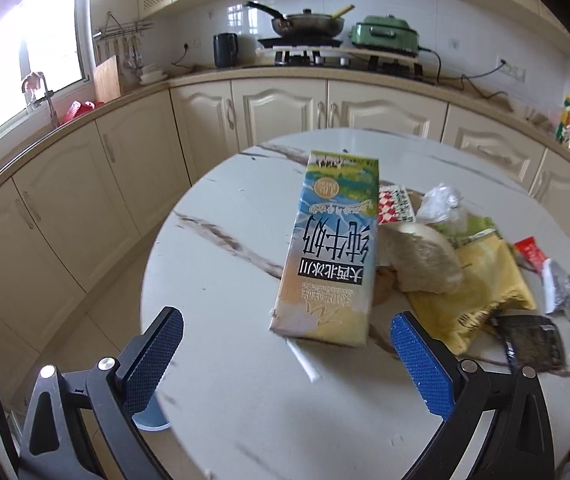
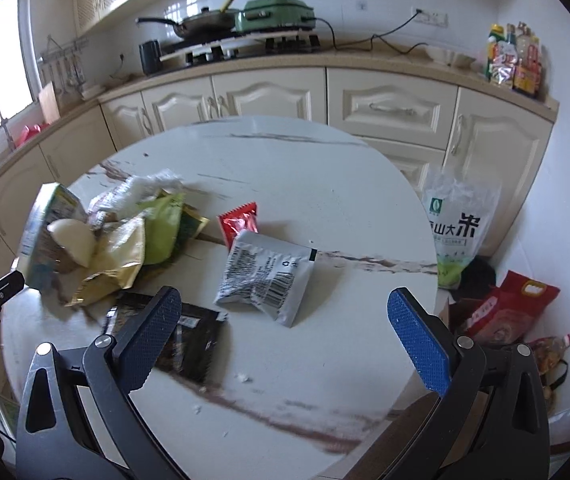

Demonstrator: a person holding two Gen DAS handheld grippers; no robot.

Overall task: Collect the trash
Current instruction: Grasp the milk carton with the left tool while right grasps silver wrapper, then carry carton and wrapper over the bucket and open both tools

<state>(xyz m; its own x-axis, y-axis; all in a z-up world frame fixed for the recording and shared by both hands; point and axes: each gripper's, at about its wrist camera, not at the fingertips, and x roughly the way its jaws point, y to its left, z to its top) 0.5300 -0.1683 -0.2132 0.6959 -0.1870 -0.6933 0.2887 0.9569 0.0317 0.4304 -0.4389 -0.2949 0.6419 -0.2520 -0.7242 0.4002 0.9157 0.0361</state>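
Only my right wrist view shows the rice bag (image 2: 459,232) on the floor at 3 o'clock beside the desk (image 2: 305,168); only my left view shows the white straw (image 1: 304,360) under the milk carton (image 1: 331,248). That carton lies at 12 o'clock ahead of my left hand-held gripper (image 1: 287,344), whose jaws are spread wide, holding nothing. My right hand-held gripper (image 2: 285,320) gapes equally, empty, with the grey sachet (image 2: 265,276) at 12 o'clock and the black packet (image 2: 193,344) by its left finger.
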